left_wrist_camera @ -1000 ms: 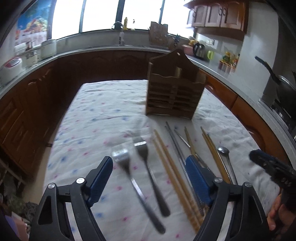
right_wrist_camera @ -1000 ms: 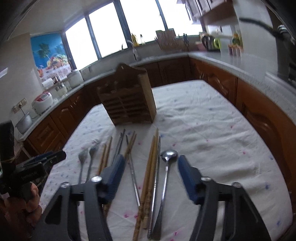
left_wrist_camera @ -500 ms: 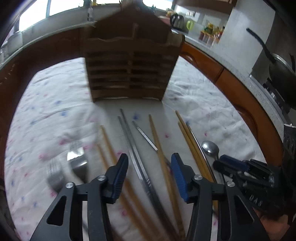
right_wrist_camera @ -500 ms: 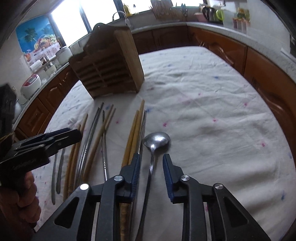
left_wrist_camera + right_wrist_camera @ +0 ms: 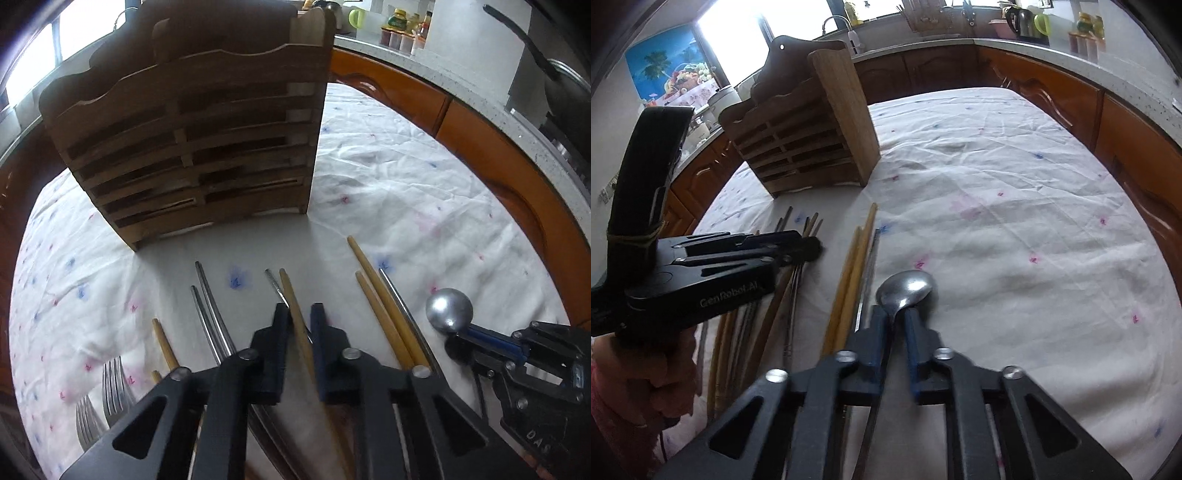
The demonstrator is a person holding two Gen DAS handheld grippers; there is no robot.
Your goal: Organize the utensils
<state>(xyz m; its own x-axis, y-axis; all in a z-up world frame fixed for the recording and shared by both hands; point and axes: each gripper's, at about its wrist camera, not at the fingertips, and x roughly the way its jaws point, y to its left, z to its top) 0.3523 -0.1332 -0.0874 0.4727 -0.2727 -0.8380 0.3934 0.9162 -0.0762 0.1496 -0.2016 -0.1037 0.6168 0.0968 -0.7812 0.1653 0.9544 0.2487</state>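
Observation:
A wooden slatted utensil rack (image 5: pixel 192 147) stands upright on the white dotted tablecloth (image 5: pixel 406 192); it also shows in the right wrist view (image 5: pixel 809 136). In front of it lie wooden chopsticks, metal chopsticks (image 5: pixel 208 306), two forks (image 5: pixel 110 387) and a metal spoon (image 5: pixel 448 310). My left gripper (image 5: pixel 300 314) is closed around one wooden chopstick (image 5: pixel 291 295) low on the cloth. My right gripper (image 5: pixel 895 317) is closed on the spoon's handle just behind the bowl (image 5: pixel 907 288).
A pair of wooden chopsticks (image 5: pixel 380 306) and a metal one lie between the two grippers. Wooden cabinets and a stone counter (image 5: pixel 1071 55) ring the table. A pan (image 5: pixel 554 85) sits at the far right. The cloth (image 5: pixel 1015 221) stretches to the right of the spoon.
Both grippers have dropped toward the cloth and moved forward. The left jaws closed around a wooden chopstick and the right jaws closed on the spoon handle.

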